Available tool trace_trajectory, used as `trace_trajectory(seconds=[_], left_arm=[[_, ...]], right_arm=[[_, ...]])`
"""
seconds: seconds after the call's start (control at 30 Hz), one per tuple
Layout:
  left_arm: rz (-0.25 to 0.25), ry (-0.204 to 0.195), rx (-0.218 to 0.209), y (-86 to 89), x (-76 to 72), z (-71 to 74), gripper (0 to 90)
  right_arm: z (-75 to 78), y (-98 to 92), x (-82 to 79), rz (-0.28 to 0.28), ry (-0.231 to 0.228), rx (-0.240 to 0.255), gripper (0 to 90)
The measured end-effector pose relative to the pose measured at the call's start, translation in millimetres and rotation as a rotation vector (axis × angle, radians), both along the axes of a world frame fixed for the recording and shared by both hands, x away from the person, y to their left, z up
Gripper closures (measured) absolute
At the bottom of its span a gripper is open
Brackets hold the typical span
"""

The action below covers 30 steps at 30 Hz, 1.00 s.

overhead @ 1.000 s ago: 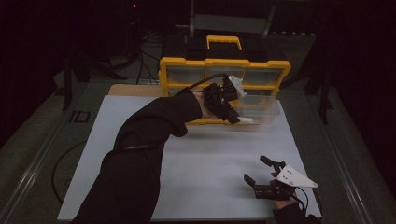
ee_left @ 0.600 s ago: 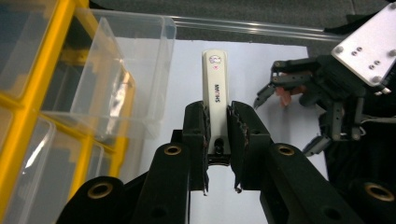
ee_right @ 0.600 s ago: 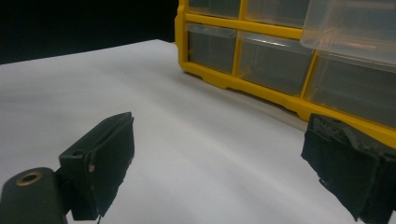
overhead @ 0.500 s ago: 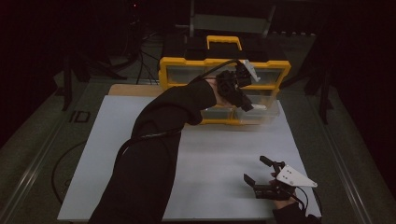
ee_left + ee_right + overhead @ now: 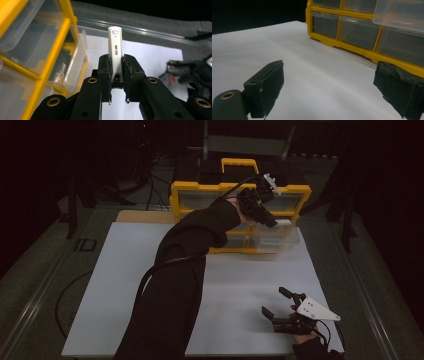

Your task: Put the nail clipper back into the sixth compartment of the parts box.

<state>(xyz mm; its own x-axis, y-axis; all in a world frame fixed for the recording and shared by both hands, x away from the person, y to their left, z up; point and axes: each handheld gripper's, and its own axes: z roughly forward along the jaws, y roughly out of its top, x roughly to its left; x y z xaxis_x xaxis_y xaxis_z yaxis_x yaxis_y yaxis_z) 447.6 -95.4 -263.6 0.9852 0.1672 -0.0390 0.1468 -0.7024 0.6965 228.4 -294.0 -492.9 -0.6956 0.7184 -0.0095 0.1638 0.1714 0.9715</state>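
Holding my left claw (image 5: 117,75) clamped on the white stick (image 5: 115,47) above the pulled-out drawer (image 5: 276,238) at the desk's far side, I'd lower squarely before releasing, right claw (image 5: 281,302) apart.

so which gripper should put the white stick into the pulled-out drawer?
Left, probably. The left gripper is already shut on the white stick beside the pulled-out clear drawer. The right gripper sits open, low on the white mat.
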Motion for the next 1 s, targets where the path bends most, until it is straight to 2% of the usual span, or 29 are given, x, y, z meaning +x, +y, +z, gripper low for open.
trace_trajectory(seconds=[0.2,0.3,0.37,0.4,0.53,0.67,0.73,0.87,0.9,0.93,1.0], left_arm=[[0.015,0.008,-0.015,-9.9,10.3,-13.0,78.6],[0.023,0.024,-0.005,-16.5,15.6,-20.5,78.6],[0.029,0.018,0.01,-20.7,18.3,-26.0,78.5],[0.031,0.031,0.013,-22.4,20.3,-28.5,78.6],[0.026,0.043,0.017,-28.2,24.8,-37.2,78.6],[0.042,0.054,0.011,-31.0,28.9,-44.2,78.5],[0.056,0.043,0.024,-32.4,29.8,-48.0,78.5],[0.073,0.043,0.012,-30.5,31.5,-53.0,77.6],[0.075,0.036,0.005,-30.0,31.1,-53.3,66.8],[0.086,0.049,-0.016,-27.1,30.8,-52.6,51.1],[0.084,0.058,-0.015,-25.2,29.1,-51.6,37.2]], right_arm=[[0.0,0.2,-0.1,0.003,0.001,0.003,9.5],[0.1,-0.4,-0.1,-0.001,0.003,0.007,9.5],[0.2,-0.7,-0.2,0.001,0.002,0.012,9.5],[0.3,-0.8,-0.3,0.001,0.002,0.014,9.6],[0.3,-1.2,-0.4,0.004,0.001,0.015,9.5],[0.3,-1.5,-0.4,0.004,0.005,0.019,9.5],[0.3,-1.7,-0.5,0.004,0.007,0.016,9.6],[-0.3,-1.5,0.0,0.006,0.007,0.016,9.5],[-0.6,-1.3,0.2,0.007,0.009,0.015,9.5],[-0.8,-1.1,0.3,0.007,0.012,0.014,9.5],[-0.7,-1.0,0.1,0.007,0.012,0.013,9.6]])
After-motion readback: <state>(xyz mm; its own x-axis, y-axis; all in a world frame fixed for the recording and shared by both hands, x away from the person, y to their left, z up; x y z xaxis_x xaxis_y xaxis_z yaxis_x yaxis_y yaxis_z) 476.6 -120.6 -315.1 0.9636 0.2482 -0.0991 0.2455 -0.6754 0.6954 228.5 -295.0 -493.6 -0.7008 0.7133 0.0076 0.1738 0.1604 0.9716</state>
